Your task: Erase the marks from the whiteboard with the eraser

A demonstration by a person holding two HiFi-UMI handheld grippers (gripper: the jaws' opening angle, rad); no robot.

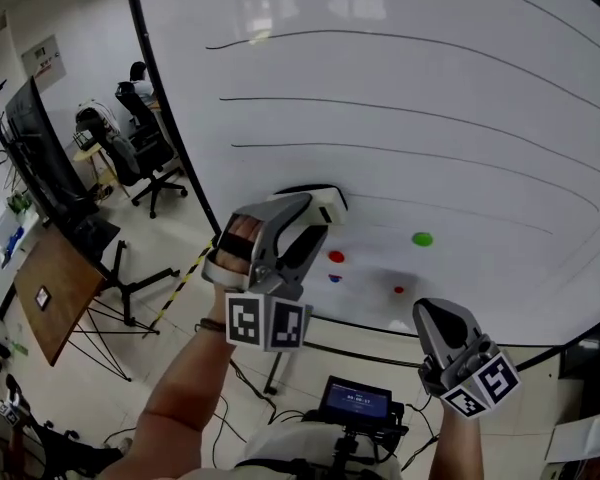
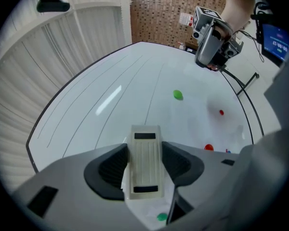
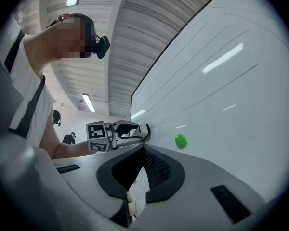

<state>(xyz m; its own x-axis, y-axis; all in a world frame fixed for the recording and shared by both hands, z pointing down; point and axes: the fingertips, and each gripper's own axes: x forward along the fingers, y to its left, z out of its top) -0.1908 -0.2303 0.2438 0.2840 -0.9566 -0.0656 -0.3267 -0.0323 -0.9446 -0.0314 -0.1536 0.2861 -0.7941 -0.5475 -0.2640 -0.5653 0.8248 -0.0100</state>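
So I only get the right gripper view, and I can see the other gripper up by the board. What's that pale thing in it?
Observer: A white eraser; the left gripper is shut on its sides.
Visitor: I see just one green dot. Any other colours?
Observer: Yes, the head view shows a red dot just below the eraser.
Visitor: Only that one?
Observer: A smaller red dot sits further right, below the green dot.

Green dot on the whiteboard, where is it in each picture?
Head view: green dot, centre-right, to the right of the eraser.
Left gripper view: upper middle, beyond the eraser.
Right gripper view: centre, to the right of the eraser.
Shared landmark: the eraser.
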